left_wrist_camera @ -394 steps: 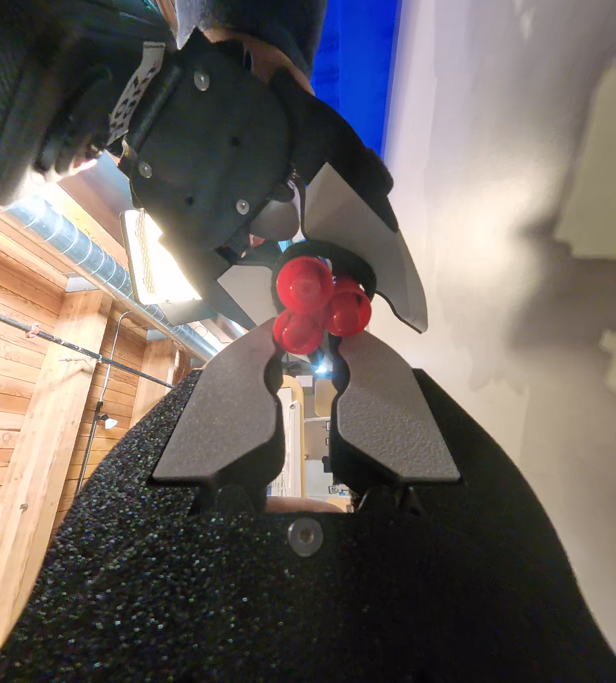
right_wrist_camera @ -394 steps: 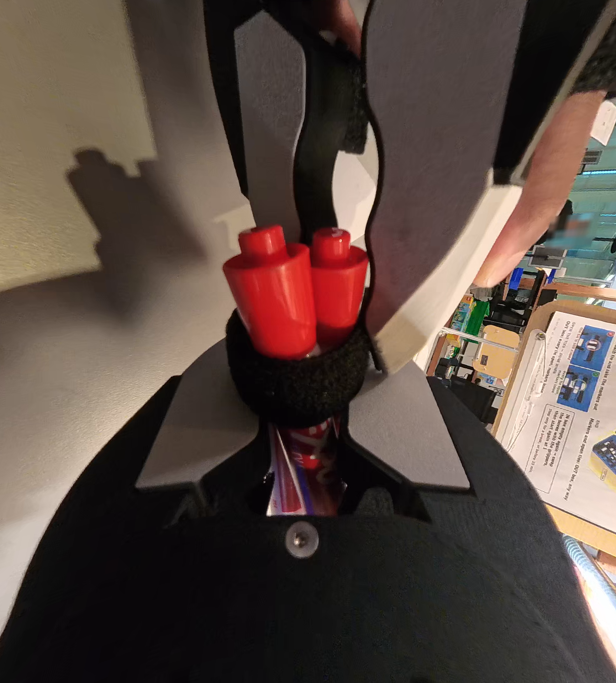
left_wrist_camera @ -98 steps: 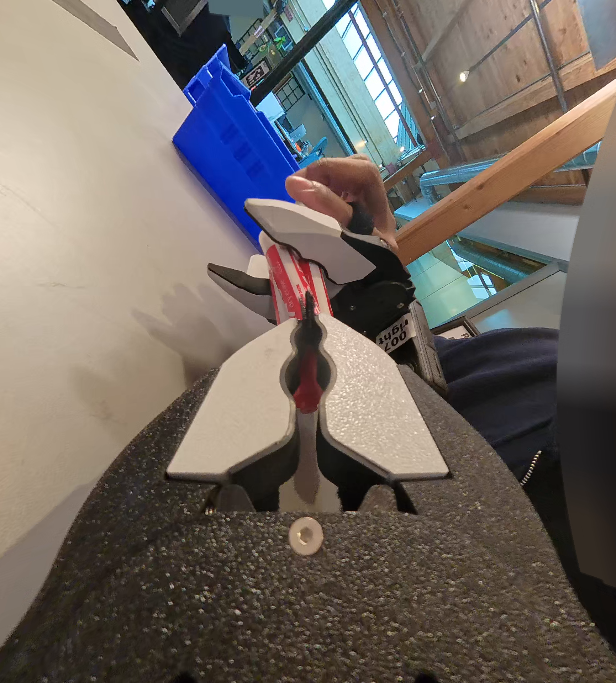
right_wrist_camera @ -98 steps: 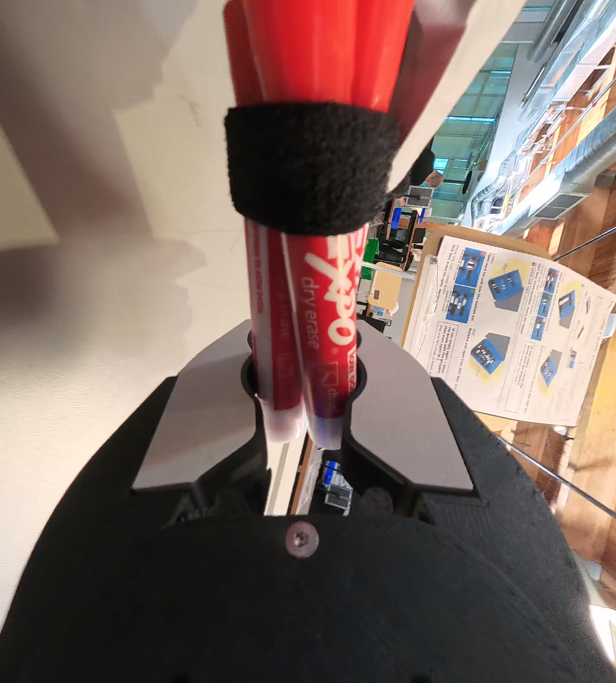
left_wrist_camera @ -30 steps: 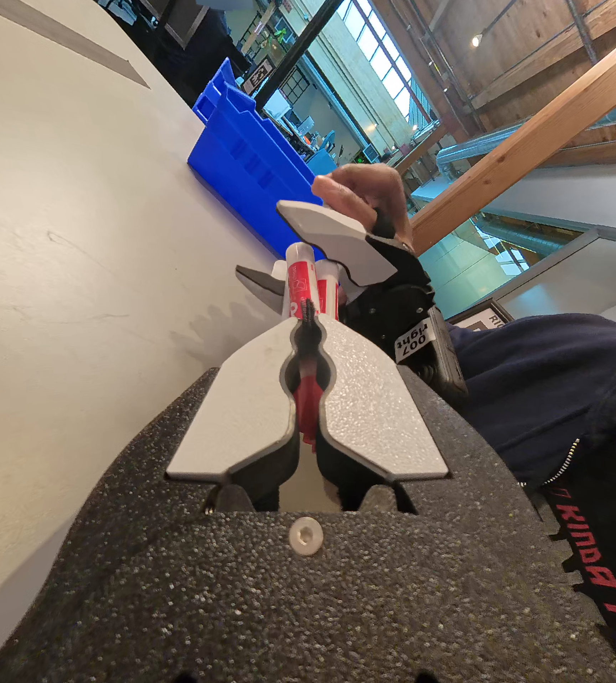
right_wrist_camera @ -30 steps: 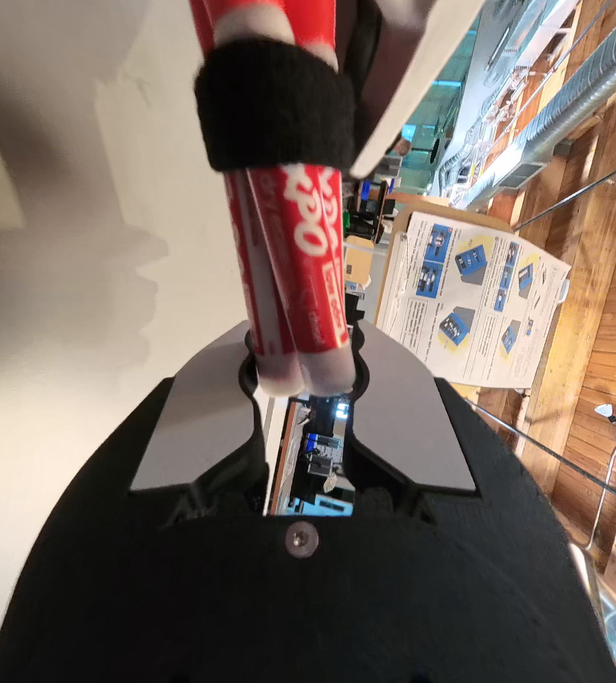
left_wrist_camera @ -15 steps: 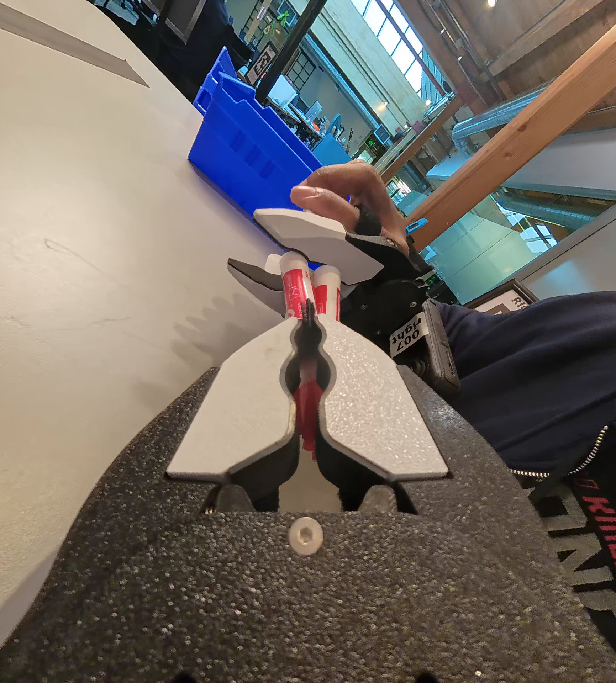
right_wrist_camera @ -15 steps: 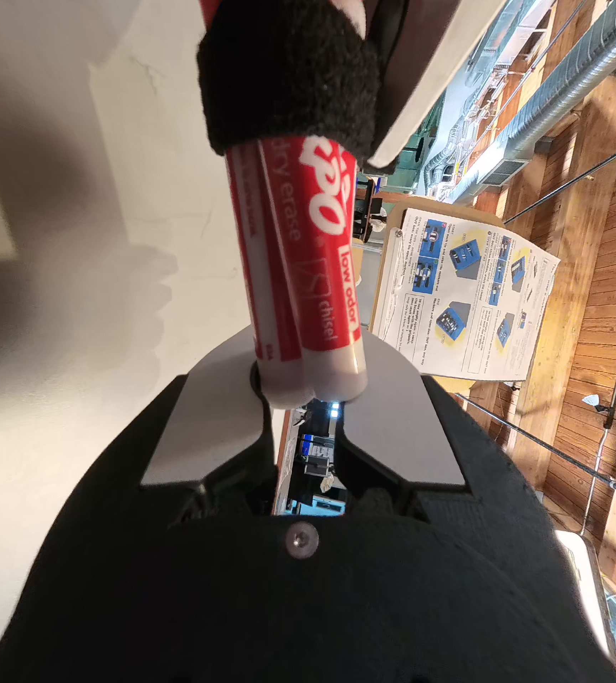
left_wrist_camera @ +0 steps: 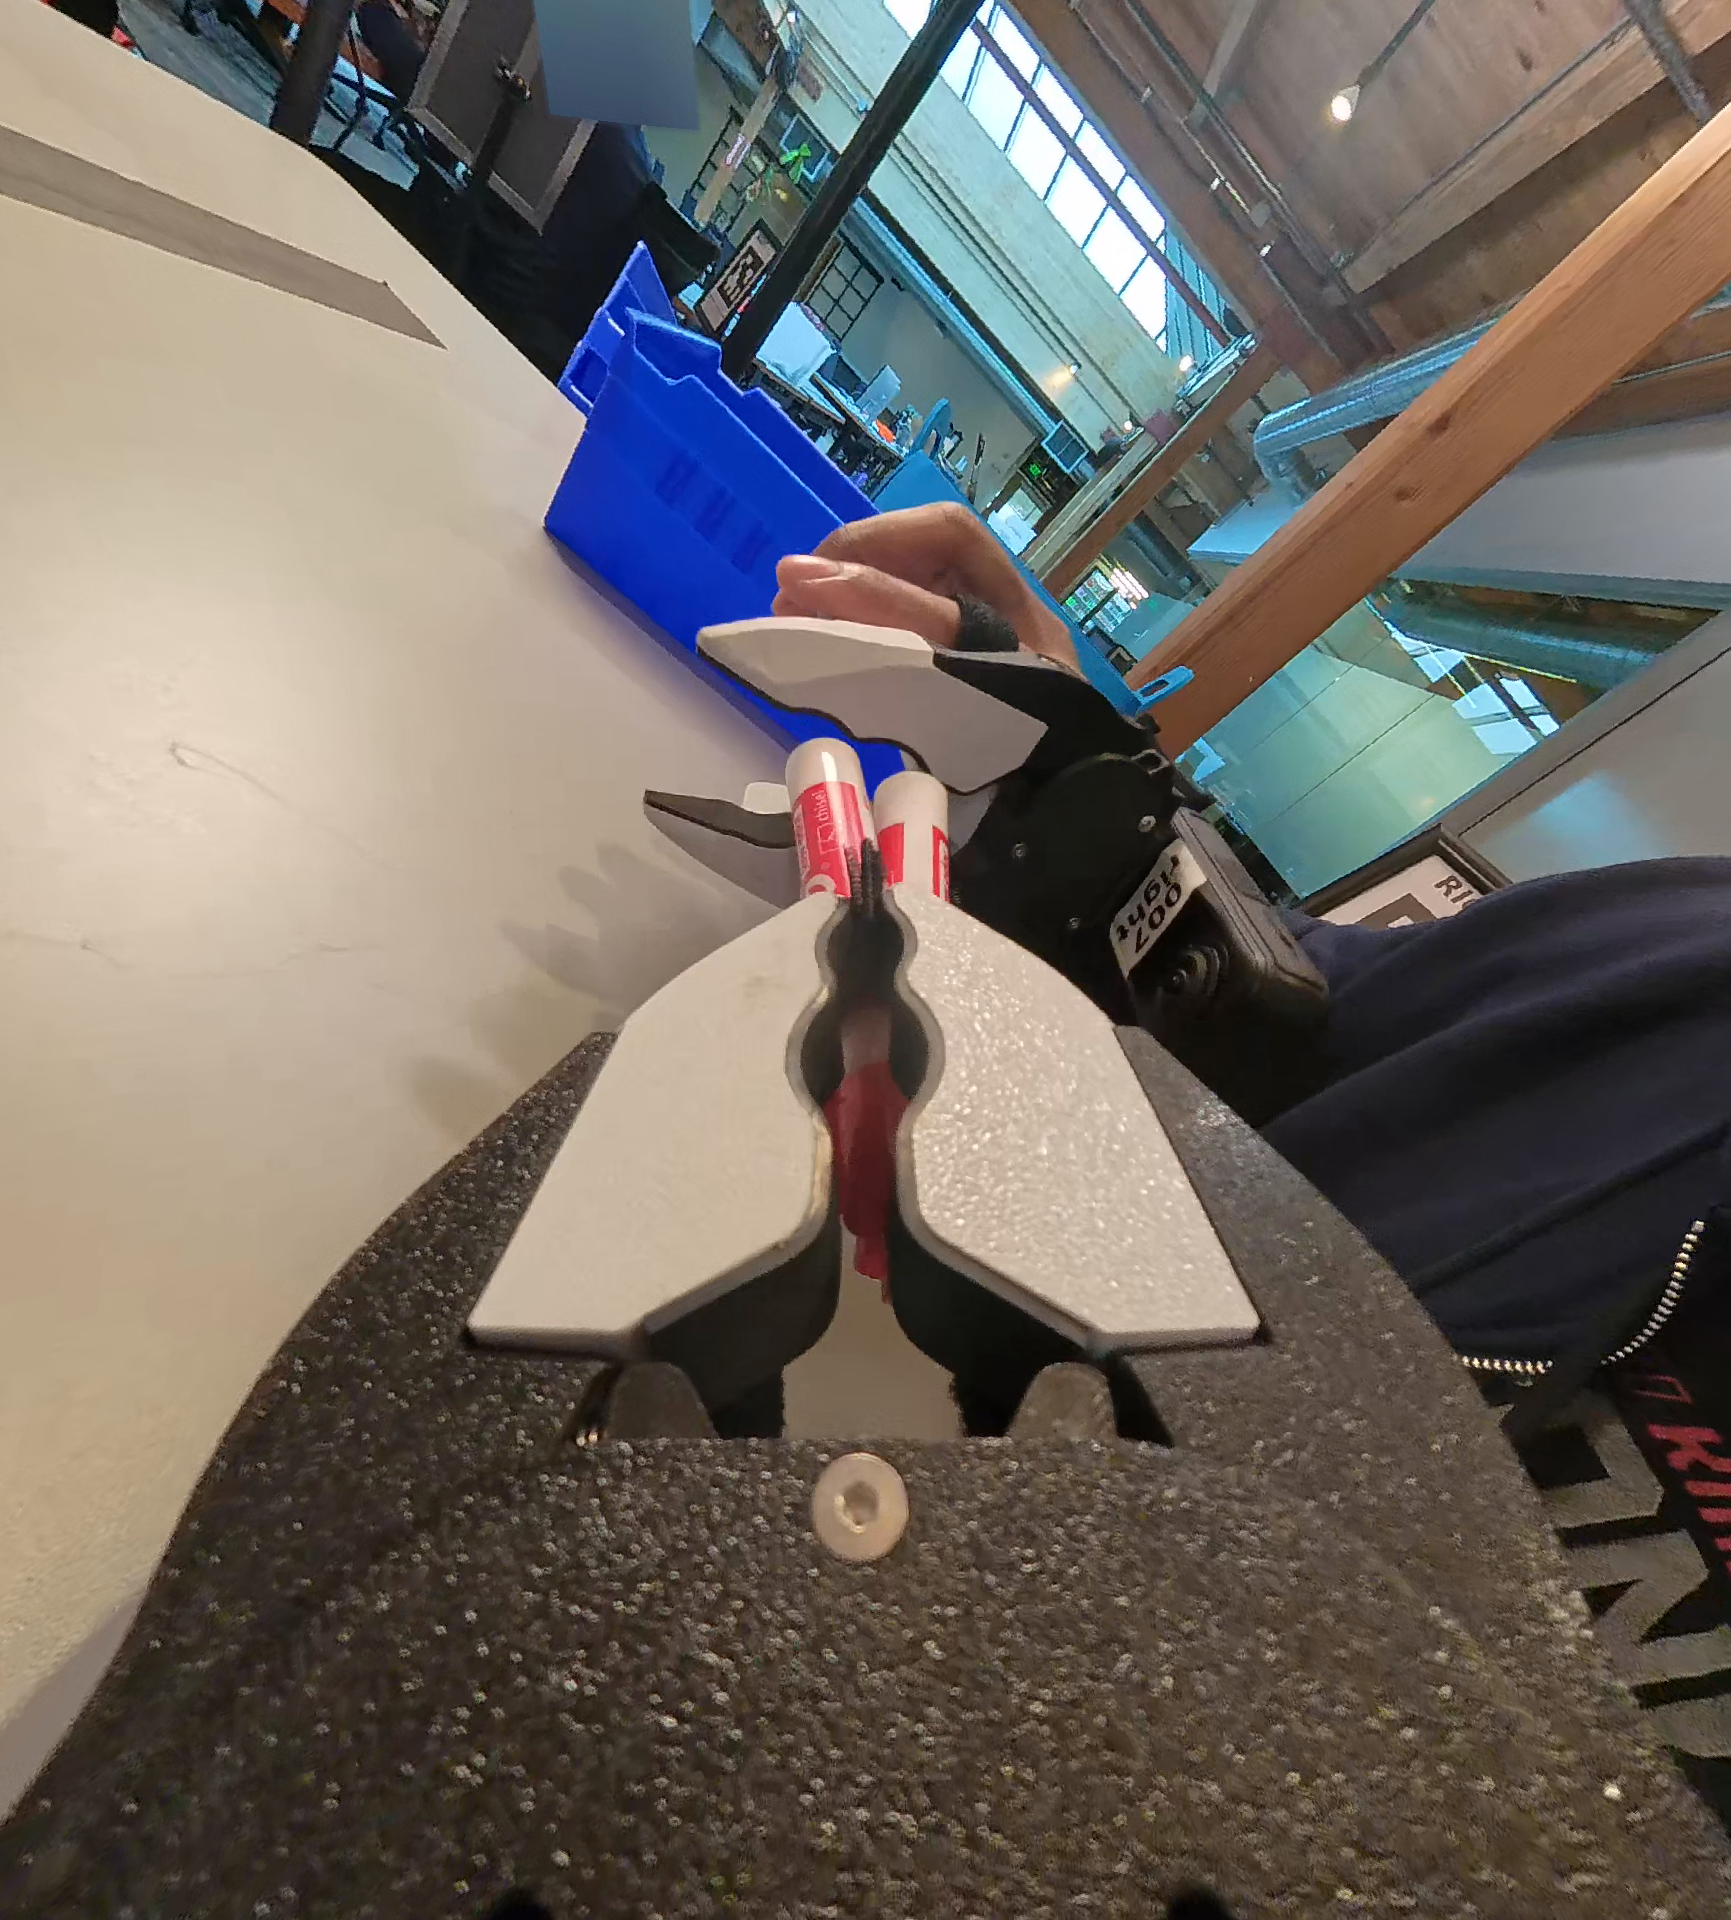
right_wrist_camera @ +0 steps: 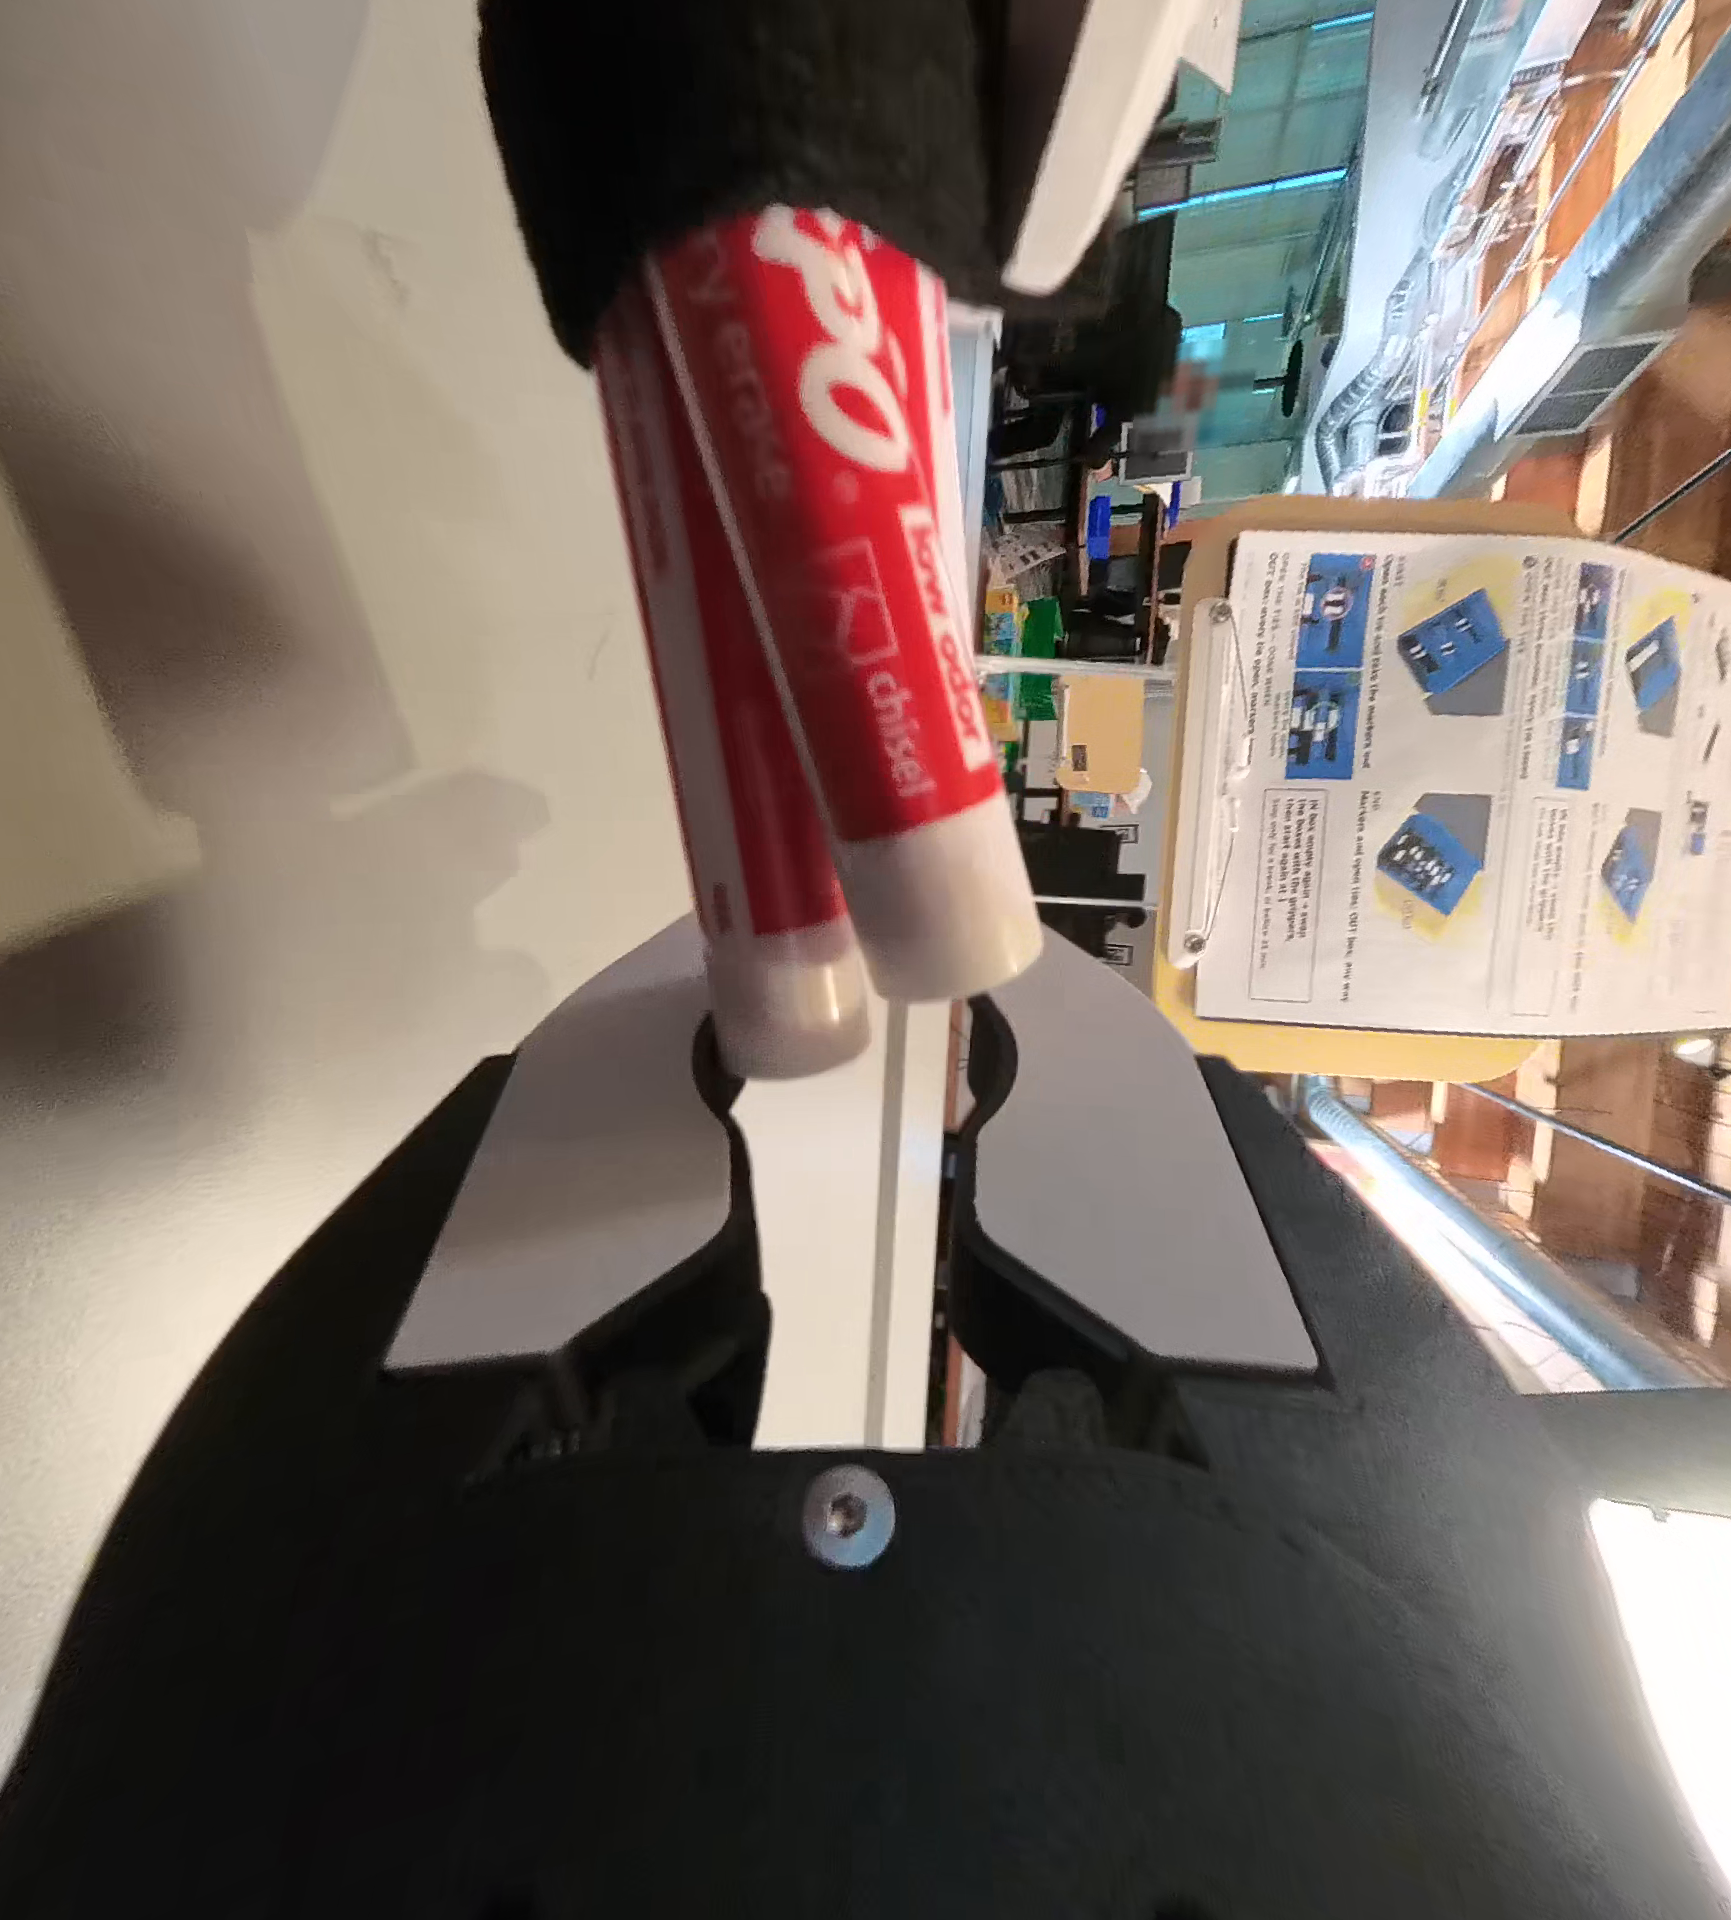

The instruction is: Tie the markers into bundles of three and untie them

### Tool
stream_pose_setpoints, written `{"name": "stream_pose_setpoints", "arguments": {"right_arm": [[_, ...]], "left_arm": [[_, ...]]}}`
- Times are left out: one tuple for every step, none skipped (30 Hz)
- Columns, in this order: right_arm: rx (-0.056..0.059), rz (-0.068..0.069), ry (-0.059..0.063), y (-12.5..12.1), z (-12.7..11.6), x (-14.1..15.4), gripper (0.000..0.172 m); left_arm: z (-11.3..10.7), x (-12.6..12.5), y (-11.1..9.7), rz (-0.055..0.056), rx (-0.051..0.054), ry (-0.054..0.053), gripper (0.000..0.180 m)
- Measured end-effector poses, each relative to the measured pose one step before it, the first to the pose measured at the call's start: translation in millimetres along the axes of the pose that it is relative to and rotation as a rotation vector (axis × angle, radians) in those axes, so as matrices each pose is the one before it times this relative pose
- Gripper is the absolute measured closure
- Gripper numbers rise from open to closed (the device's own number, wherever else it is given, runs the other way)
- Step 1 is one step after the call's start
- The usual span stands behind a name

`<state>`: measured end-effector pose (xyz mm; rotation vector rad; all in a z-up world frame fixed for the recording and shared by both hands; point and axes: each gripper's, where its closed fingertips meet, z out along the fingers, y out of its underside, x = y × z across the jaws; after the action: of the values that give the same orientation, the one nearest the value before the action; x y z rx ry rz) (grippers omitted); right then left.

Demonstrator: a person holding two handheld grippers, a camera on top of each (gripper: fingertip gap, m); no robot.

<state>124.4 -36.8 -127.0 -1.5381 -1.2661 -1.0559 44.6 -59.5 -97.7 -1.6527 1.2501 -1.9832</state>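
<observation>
A bundle of red markers (right_wrist_camera: 819, 623) with white ends is wrapped in a black strap (right_wrist_camera: 736, 135). My left gripper (left_wrist_camera: 861, 914) is shut, pinching a fold of the black strap (left_wrist_camera: 866, 883) at its tips. The markers (left_wrist_camera: 825, 821) stick out beyond the tips, and red caps show under the fingers. My right gripper (right_wrist_camera: 861, 987) is open. The markers' white ends hang just in front of its fingertips, and neither pad presses on them. In the left wrist view the right gripper (left_wrist_camera: 695, 727) stands open around the marker ends with gaps on both sides.
A blue bin (left_wrist_camera: 695, 488) stands on the pale table (left_wrist_camera: 217, 623) behind the grippers. A hand (left_wrist_camera: 902, 561) holds the right gripper and a dark sleeve (left_wrist_camera: 1567, 1091) lies at the right. A clipboard with a printed sheet (right_wrist_camera: 1463, 790) is at the right. Some 9 cm of space lies between my two pairs of fingers.
The marker ends have slid out from between my right gripper's fingers and now hang free in front of them. My left gripper has stayed shut on the strap.
</observation>
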Motion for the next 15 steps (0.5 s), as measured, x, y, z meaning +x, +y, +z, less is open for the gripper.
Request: {"name": "stream_pose_setpoints", "arguments": {"right_arm": [[0.0002, 0.0232, -0.0155, 2.98, -0.46, -1.07, 0.131], [-0.0006, 0.0328, -0.0230, 3.35, -0.80, -1.75, 0.131], [0.0042, 0.0383, -0.0270, 3.15, -0.93, -2.15, 0.130], [0.0101, 0.0411, -0.0343, 2.52, -1.00, -3.66, 0.130], [0.0101, 0.0443, -0.0413, 2.10, -0.65, -5.17, 0.130], [0.0041, 0.0406, -0.0453, 2.12, 0.31, -6.53, 0.129], [-0.0061, 0.0211, -0.0366, 2.56, 1.03, -6.07, 0.130], [-0.0104, -0.0038, -0.0103, 1.93, 1.12, -2.80, 0.131], [-0.0072, -0.0203, 0.0129, 0.17, 0.38, 0.33, 0.139], [-0.0010, -0.0210, 0.0090, -1.78, -0.54, 0.29, 0.150], [0.0087, -0.0083, -0.0038, -3.94, -1.38, -1.11, 0.161], [0.0099, 0.0083, -0.0069, -4.49, -1.21, -1.33, 0.172], [-0.0087, 0.0124, -0.0075, -1.43, 0.00, -1.54, 0.172], [-0.0173, 0.0014, -0.0010, 0.89, 0.66, -0.69, 0.172], [-0.0082, -0.0082, -0.0017, 0.48, 0.46, -1.03, 0.172]], "left_arm": [[-0.20, -0.15, -0.34, 0.0045, 0.0024, -0.0006, 0.177], [-0.31, -0.73, -0.05, 0.0025, 0.0000, -0.0026, 0.177], [-0.33, -1.43, 0.17, -0.0009, -0.0018, -0.0050, 0.177], [-0.12, -1.48, 0.46, -0.0024, -0.0009, -0.0040, 0.177], [0.14, -1.10, 0.71, -0.0039, -0.0013, -0.0014, 0.177], [0.57, -0.55, 0.95, -0.0047, -0.0022, 0.0022, 0.177], [0.67, 0.78, 0.56, 0.0000, -0.0026, 0.0060, 0.177], [0.83, 1.66, 0.22, 0.0071, -0.0028, 0.0072, 0.177], [0.93, 1.79, 0.56, 0.0087, -0.0051, 0.0063, 0.177], [0.91, 1.02, 0.77, 0.0084, -0.0051, 0.0005, 0.177], [0.79, 0.34, 0.59, 0.0077, -0.0031, -0.0036, 0.177], [0.62, -0.02, 0.41, 0.0068, -0.0022, -0.0051, 0.177], [0.14, 0.07, -0.21, 0.0054, 0.0011, -0.0032, 0.177], [-0.13, -0.96, 0.15, 0.0041, -0.0021, -0.0090, 0.177], [0.06, -1.17, 0.41, 0.0062, -0.0041, -0.0121, 0.177]]}}
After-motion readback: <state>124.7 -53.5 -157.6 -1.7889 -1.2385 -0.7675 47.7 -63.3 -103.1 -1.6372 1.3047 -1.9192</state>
